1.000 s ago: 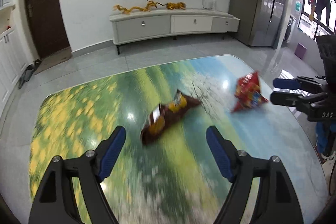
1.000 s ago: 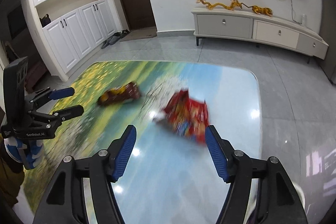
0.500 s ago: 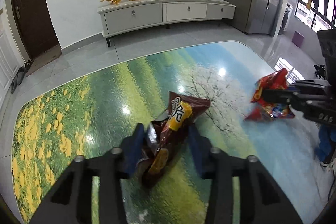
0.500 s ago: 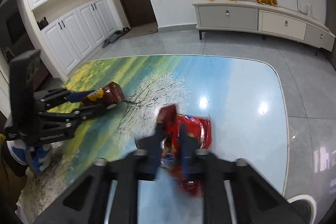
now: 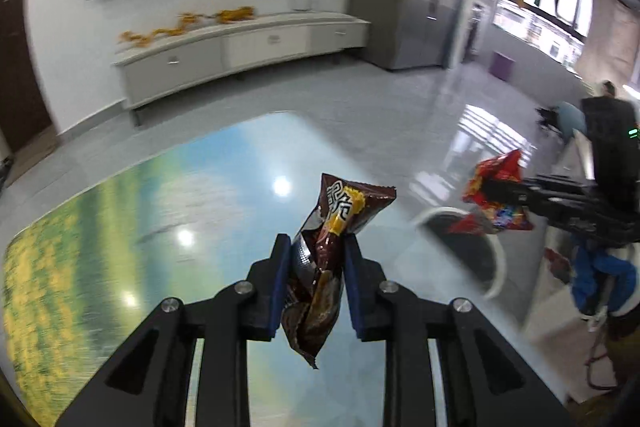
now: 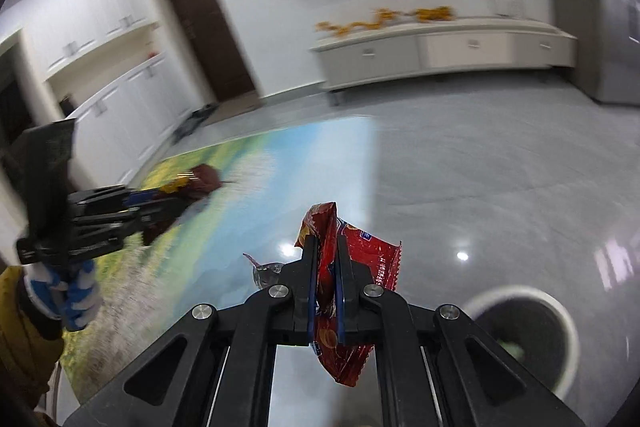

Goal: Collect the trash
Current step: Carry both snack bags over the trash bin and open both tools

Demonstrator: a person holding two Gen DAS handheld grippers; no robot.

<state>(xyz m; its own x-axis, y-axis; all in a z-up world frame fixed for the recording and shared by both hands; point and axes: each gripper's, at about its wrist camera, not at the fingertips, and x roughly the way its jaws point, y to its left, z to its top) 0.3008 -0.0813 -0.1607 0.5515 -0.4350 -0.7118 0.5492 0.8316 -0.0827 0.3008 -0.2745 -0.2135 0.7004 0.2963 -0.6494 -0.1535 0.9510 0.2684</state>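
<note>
A brown snack bag hangs off the table, pinched between the blue pads of my left gripper, whose jaws are still closing on it. My right gripper is shut on a crumpled red snack bag, held in the air past the table's end. In the left wrist view the red bag hangs just above a round white-rimmed bin on the floor. In the right wrist view the same bin lies at the lower right, and the left gripper with the brown bag is at the left.
The landscape-printed table fills the left of both views. Glossy grey floor surrounds the bin. A low white cabinet stands along the far wall. A hand in a blue-and-white glove holds the left gripper.
Both grippers came down on the bags lying on the table, closed on them and lifted them. Both have since swung right, off the table's end toward the bin.
</note>
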